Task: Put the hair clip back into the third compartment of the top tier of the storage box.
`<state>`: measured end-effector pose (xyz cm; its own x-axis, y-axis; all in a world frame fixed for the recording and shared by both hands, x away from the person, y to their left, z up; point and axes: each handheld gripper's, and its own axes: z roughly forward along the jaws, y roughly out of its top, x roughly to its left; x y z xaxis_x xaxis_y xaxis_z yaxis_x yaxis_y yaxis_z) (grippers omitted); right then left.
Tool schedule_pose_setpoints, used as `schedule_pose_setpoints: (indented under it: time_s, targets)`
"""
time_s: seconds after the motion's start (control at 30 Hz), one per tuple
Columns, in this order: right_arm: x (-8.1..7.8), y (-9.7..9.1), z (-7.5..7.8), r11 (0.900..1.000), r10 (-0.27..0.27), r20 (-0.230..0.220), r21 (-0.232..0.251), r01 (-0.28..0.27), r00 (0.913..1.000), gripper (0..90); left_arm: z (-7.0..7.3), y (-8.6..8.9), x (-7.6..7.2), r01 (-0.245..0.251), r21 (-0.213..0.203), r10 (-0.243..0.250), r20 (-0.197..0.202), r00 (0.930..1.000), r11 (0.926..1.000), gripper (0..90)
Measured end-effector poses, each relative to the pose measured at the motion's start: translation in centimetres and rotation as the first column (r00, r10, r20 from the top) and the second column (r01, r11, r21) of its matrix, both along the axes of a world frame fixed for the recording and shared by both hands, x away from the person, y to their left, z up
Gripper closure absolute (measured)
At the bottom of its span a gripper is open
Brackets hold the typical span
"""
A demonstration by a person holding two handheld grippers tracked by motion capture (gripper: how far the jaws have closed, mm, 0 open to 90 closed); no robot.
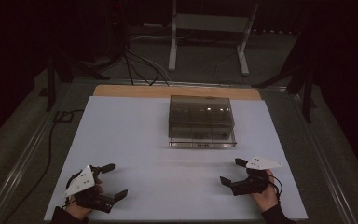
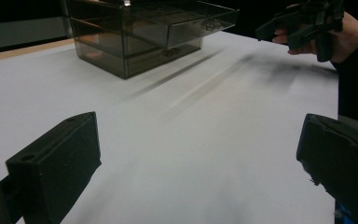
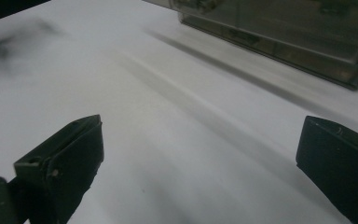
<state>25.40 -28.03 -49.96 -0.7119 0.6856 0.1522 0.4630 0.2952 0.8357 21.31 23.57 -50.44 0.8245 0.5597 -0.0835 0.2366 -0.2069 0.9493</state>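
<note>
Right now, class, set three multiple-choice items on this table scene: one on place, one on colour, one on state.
1. Where does the drawer box stand?
A. far middle of the table
B. near left corner
C. on the floor

2. What colour is the table cover?
A. red
B. white
C. green

3. How do the left gripper and right gripper stand?
A. both open
B. both shut
C. gripping the box

Answers: 1 A, high view shows it beyond both grippers; 2 B, sheet is white; 3 A, jaws spread, holding nothing.

A white sheet (image 1: 135,140) covers the table (image 1: 177,91), leaving a strip of bare wood along the far edge. On the sheet, right of centre toward the far side, sits a smoky transparent drawer box (image 1: 201,120)
</note>
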Motion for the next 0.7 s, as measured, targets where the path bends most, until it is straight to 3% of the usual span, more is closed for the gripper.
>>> schedule_pose_setpoints:
  time_s: [0.33,0.7]
  targets:
    - [-0.9,-2.5,-0.3,0.9959,-0.049,-0.007,0.076,0.05,0.9987,0.7,0.0,0.0,0.0,-0.001,0.002,0.001,0.0,1.0,1.0,0.6]
    - [-1.2,-3.4,-0.7,0.9922,-0.09,-0.008,0.086,0.091,0.9959,0.7,-0.1,-0.1,0.1,-0.001,0.0,0.001,-0.006,1.0,1.0,0.6]
